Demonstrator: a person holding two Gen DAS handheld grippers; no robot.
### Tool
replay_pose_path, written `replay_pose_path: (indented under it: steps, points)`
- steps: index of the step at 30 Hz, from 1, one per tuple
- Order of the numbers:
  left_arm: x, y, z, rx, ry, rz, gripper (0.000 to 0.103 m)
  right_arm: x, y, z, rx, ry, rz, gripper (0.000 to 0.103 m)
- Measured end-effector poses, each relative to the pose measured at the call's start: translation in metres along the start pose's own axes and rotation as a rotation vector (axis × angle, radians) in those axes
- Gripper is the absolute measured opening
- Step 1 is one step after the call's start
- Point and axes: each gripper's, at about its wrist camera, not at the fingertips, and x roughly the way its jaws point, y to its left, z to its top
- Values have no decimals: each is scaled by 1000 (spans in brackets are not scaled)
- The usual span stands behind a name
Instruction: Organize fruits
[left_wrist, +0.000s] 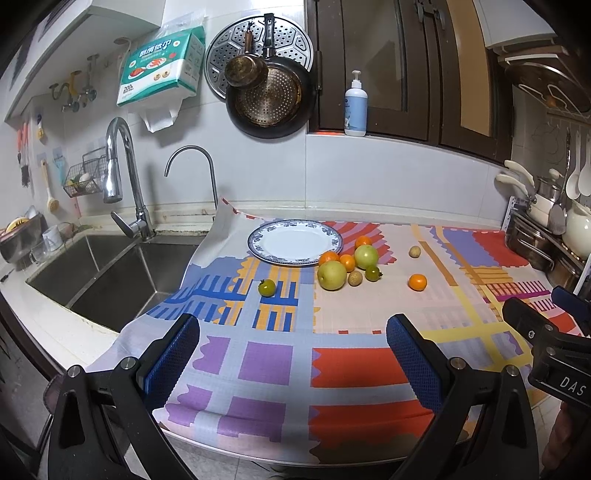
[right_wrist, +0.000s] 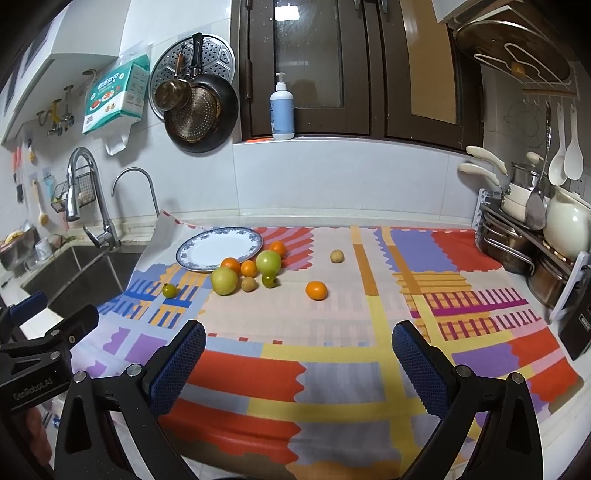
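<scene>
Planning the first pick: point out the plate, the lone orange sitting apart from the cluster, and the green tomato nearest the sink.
plate (left_wrist: 295, 242), left wrist view, bare white centre.
lone orange (right_wrist: 316, 290), right wrist view, middle of its peel.
green tomato (left_wrist: 267, 287), left wrist view, middle of its skin.

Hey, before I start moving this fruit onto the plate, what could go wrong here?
1. The fruits are round and loose on the mat; nudging the cluster beside the plate may send the small orange or the brown fruit rolling.
2. The lone green tomato lies nearest the sink side and could roll toward it.
3. Both tools, left tool and right tool, are open and close together, so they may bump.
</scene>
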Motion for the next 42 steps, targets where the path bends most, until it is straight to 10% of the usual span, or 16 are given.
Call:
replay_pose_path:
  steps: [42]
  points:
    - [15,1,3,7,6,-14,103,4,0,4,3,8,-3,102]
